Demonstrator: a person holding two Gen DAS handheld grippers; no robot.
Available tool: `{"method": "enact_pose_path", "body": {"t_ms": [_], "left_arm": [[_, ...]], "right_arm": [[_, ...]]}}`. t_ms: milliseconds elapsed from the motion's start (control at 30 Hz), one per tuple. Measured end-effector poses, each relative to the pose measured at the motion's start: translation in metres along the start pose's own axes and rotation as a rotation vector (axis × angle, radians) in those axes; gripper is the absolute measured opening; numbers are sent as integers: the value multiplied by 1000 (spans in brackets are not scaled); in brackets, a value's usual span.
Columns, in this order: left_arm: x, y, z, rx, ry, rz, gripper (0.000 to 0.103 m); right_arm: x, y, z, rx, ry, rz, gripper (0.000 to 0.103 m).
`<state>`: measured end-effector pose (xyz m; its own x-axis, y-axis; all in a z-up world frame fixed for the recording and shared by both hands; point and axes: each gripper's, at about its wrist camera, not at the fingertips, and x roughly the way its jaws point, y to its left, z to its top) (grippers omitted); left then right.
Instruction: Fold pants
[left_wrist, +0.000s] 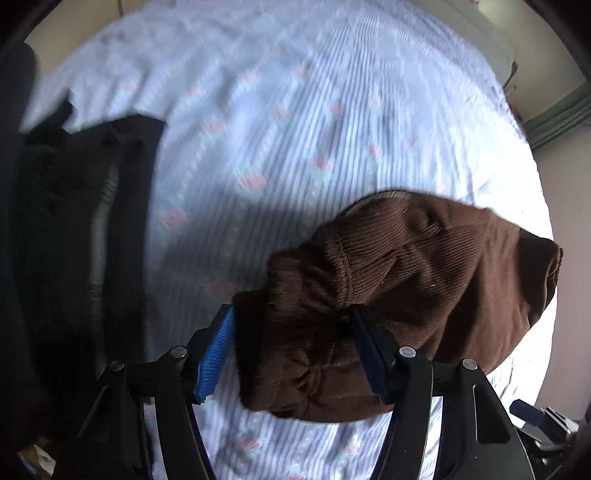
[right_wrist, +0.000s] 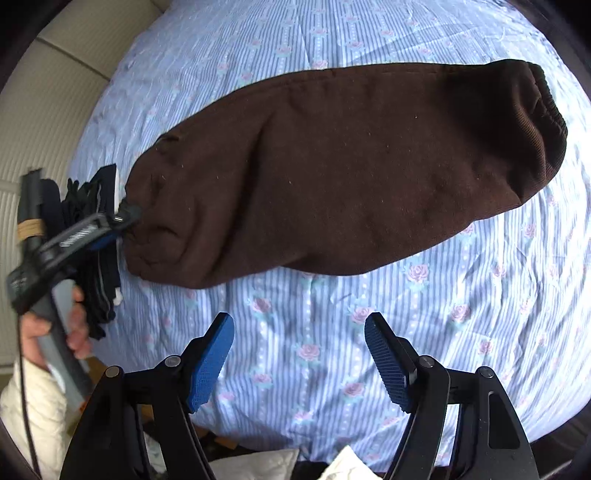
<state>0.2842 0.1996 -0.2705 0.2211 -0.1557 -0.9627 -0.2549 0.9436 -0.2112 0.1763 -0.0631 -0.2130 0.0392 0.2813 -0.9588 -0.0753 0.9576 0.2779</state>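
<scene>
Blue-padded jaws in front, brown pants spread on the bed beyond.

Widest of all is the bed sheet (right_wrist: 332, 332), pale blue stripes with pink roses, covering the bed under everything. Next, the brown pants (right_wrist: 351, 173) lie folded lengthwise across it, elastic waistband at the far right end in the right wrist view. A dark garment pile (left_wrist: 85, 221) sits at the sheet's left edge (details too blurred to tell). Left gripper (left_wrist: 291, 332) has its jaws spread wide around the bunched cuff end of the pants; whether the pads actually press the cloth cannot be told. Right gripper (right_wrist: 299, 354) hangs above bare sheet near the pants, jaws wide apart, holding nothing.
</scene>
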Motion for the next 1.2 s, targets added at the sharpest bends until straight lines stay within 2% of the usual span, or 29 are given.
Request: {"method": "enact_pose_path", "body": {"t_ms": [67,100,133,167,200,333,467,567,633,700,767,800,867,933,1067,1100,1200], "left_arm": [[9,0,-2,-23,32,-35,40],[9,-1,-2,-26,38,-29,38],[4,-2,-3,-18,37,-30,30],[-4,-3,-4,-8,32,-54,11],[-16,-3,-7,-5,21,-89,12],[-53,9,-20,-18,9,-134,11],[-50,17,-34,5,60,-48,7],[-43,25,-37,-29,56,-28,8],[-33,21,-33,-4,44,37,9],[-19,11,-23,30,47,153,19],[-18,2,-19,75,38,264,35],[-28,-8,-21,120,-10,314,37],[-55,-28,-31,231,-129,360,57],[-82,-50,-51,357,-227,328,61],[-95,-98,-98,629,-231,233,61],[-90,-118,-111,725,-233,207,61],[-67,-158,-147,930,-219,154,61]], "right_arm": [[-2,0,0,10,-4,-9,74],[-3,-1,0,15,-4,-10,74],[-3,-2,-1,22,-3,-9,74],[-3,-3,-3,28,1,-6,74],[-4,-5,-5,37,6,2,74],[-6,-11,-15,67,25,22,74],[-7,-8,-20,58,41,27,74],[-10,-5,-21,39,35,10,74],[-10,-3,-20,18,30,-9,74],[-7,-3,-18,15,36,-9,74],[-6,-5,-17,19,38,-17,74],[-6,-5,-16,19,34,-16,74],[-10,-12,-17,17,16,-8,74],[-16,-23,-19,15,-7,-15,74],[-26,-55,-25,46,-36,-8,74],[-26,-61,-26,57,-38,-9,74],[-28,-81,-31,92,-38,-24,74]]}}
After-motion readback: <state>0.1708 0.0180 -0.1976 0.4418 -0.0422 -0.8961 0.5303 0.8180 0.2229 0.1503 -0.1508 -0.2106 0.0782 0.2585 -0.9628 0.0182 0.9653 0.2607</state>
